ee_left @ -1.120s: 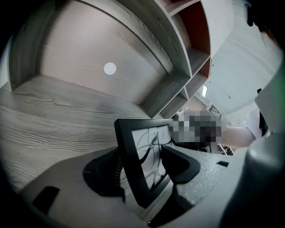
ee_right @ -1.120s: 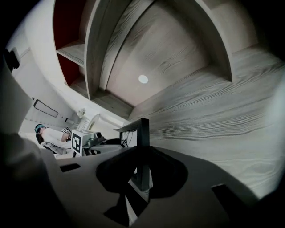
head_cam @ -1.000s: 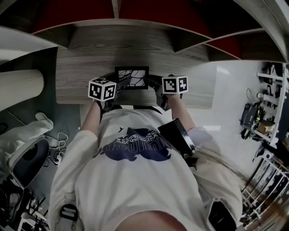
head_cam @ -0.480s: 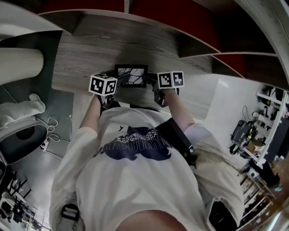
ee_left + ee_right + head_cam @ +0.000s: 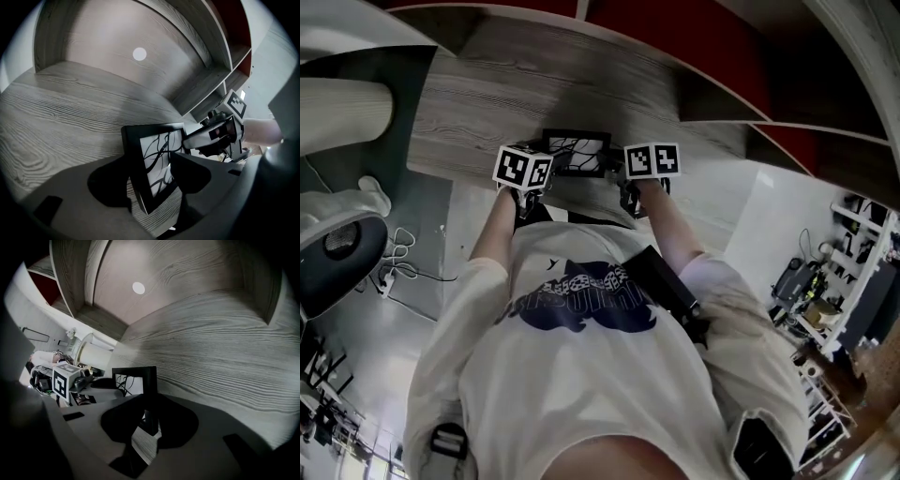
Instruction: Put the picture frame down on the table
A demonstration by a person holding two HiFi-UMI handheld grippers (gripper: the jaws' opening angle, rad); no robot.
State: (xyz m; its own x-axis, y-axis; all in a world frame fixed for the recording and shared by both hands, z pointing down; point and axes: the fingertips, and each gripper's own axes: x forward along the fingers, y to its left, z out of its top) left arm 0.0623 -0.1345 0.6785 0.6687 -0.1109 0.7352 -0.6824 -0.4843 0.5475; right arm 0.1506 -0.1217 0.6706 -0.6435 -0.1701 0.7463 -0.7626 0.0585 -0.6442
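Frame x1 (image 5: 577, 153), hand-held grippers x2 (image 5: 546, 172) (image 5: 617, 173)

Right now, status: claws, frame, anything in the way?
Left claw shut on frame. Right claw shut on frame. Frame held over table, contact unclear. Nothing seen in the way.

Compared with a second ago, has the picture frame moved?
Yes. In the head view the picture frame sits nearer the front edge of the table, lowered toward it.

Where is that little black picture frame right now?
In the head view the picture frame is at centre, gripped between the left gripper and the right gripper, over the near edge of the grey wooden table.
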